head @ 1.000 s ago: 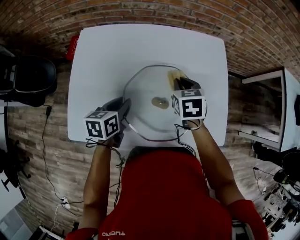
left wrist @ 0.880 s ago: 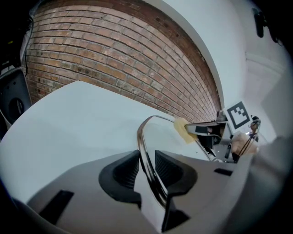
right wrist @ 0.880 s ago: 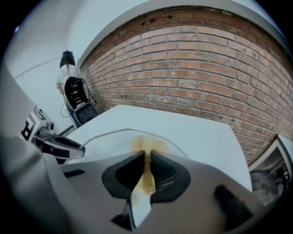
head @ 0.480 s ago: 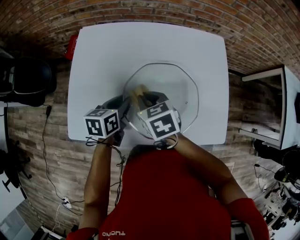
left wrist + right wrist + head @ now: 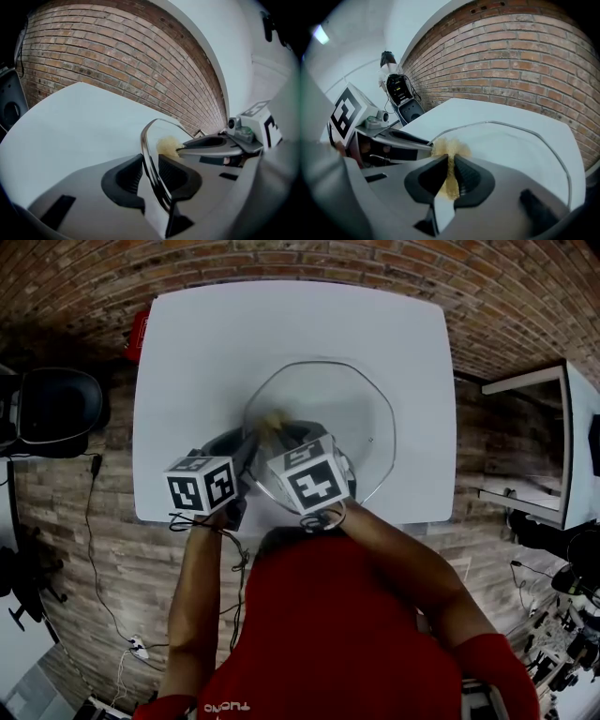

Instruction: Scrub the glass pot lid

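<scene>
The round glass pot lid [image 5: 366, 427] lies on the white table [image 5: 234, 334], its metal rim [image 5: 149, 150] clamped at the near left edge by my left gripper [image 5: 150, 174]. In the head view that left gripper [image 5: 242, 457] sits at the lid's left side. My right gripper [image 5: 449, 176] is shut on a yellowish scrubber [image 5: 449, 151] and presses it on the glass [image 5: 525, 140] near the left rim, right beside the left gripper's jaws [image 5: 401, 138]. In the left gripper view the scrubber [image 5: 166, 146] shows just behind the rim. The right gripper [image 5: 274, 432] hides the lid's knob.
A red object [image 5: 139, 334] hangs at the table's far left corner. A black chair [image 5: 56, 409] stands to the left and a white shelf unit [image 5: 553, 456] to the right. The floor around is brick.
My right gripper has carried the scrubber from the lid's far right part across to its near left rim, next to the left gripper. The left gripper has kept its hold.
</scene>
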The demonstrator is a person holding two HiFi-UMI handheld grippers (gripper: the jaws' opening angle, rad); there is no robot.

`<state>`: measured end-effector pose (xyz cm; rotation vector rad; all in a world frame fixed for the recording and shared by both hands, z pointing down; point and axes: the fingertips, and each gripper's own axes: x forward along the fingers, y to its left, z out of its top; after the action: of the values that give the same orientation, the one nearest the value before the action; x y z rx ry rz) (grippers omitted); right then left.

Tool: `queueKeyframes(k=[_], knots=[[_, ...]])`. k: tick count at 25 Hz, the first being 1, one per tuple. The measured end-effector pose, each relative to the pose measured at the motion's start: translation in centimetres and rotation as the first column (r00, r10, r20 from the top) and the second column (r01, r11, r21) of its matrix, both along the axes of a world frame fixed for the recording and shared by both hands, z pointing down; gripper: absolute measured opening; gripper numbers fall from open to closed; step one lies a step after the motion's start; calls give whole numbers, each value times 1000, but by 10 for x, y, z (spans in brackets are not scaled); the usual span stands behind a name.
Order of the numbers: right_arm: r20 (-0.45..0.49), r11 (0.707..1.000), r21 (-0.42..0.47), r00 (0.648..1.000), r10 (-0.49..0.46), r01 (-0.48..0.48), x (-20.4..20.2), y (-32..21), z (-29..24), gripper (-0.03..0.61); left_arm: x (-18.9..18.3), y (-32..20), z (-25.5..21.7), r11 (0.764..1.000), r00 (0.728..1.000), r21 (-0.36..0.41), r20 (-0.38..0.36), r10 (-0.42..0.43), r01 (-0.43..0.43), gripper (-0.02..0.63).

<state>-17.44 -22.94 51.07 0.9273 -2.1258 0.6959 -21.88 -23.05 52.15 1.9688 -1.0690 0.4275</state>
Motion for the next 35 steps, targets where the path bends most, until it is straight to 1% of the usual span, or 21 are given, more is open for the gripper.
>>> queueKeyframes(k=[3, 6, 9, 14, 17, 20, 22, 24, 29, 32, 35], knots=[[-46, 1000, 17, 999, 12, -11, 20, 0, 2, 54, 0, 1, 1, 1000, 1000, -1, 0, 1, -1, 114], [-94, 999, 20, 994, 52, -50, 55, -1, 5, 55, -1, 2, 1, 1000, 1000, -1, -2, 2, -2, 114], [-132, 993, 31, 984, 120, -117, 96, -4, 6, 55, -1, 3, 1, 1000, 1000, 2, -3, 2, -2, 115], [-169, 971, 39, 957, 238, -234, 155, -7, 4, 54, -1, 3, 1, 1000, 1000, 2, -5, 4, -4, 115], [-184, 959, 52, 941, 283, -278, 179, -6, 0, 55, -1, 3, 1, 1000, 1000, 0, -2, 5, -5, 114], [-184, 952, 59, 934, 306, -300, 189, -5, -3, 55, -1, 3, 1, 1000, 1000, -1, 0, 0, 0, 115], [-172, 953, 54, 938, 302, -297, 187, -2, -7, 55, 0, 3, 1, 1000, 1000, -3, 2, -2, 2, 115], [-142, 961, 42, 950, 278, -274, 173, 5, -13, 54, 1, 4, 1, 1000, 1000, -6, 3, -4, 4, 115], [-35, 989, -20, 988, 148, -149, 103, 36, -24, 55, -1, 5, 1, 1000, 1000, -4, 5, -14, 14, 114], [13, 996, -62, 998, 68, -67, 63, 53, -22, 55, 0, 6, 1, 1000, 1000, -5, 6, -19, 19, 114], [34, 997, -82, 999, -7, 10, 32, 68, -18, 55, 0, 4, -1, 1000, 1000, -3, 8, -19, 19, 114]])
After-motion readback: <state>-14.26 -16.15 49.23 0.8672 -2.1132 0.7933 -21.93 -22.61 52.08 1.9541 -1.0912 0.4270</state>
